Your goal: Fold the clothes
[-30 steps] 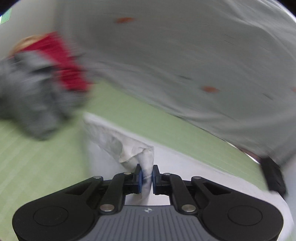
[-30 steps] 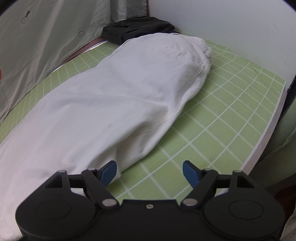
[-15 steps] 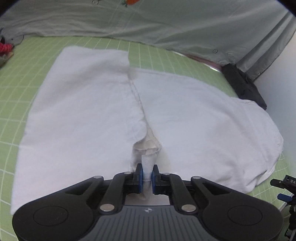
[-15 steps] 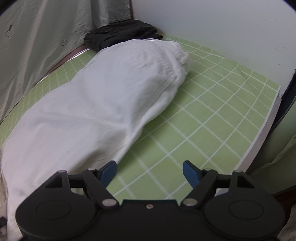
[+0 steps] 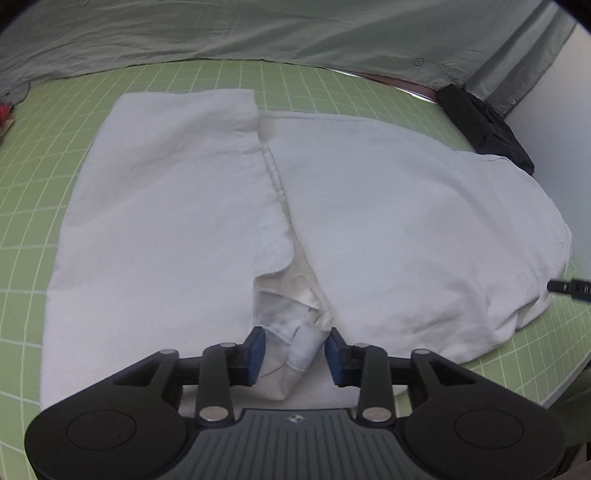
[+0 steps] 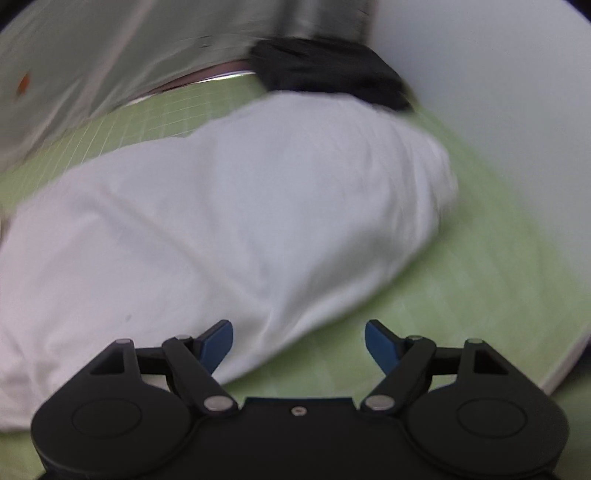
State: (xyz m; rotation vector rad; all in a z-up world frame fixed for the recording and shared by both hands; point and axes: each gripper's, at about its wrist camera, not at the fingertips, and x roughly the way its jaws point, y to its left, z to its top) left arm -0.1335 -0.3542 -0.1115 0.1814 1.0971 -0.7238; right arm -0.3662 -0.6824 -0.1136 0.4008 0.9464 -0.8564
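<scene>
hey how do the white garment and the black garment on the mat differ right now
The white garment is spread wide across the middle of the green grid mat; the black garment is bunched small in the far corner by the wall. The white one lies between the open left gripper pads; the black one is away from both grippers. Both rest on the mat.

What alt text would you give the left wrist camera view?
The open left gripper straddles a bunched corner of white shorts spread flat on a green grid mat. A grey-green shirt hangs across the back, with dark clothing at the far right.
</scene>
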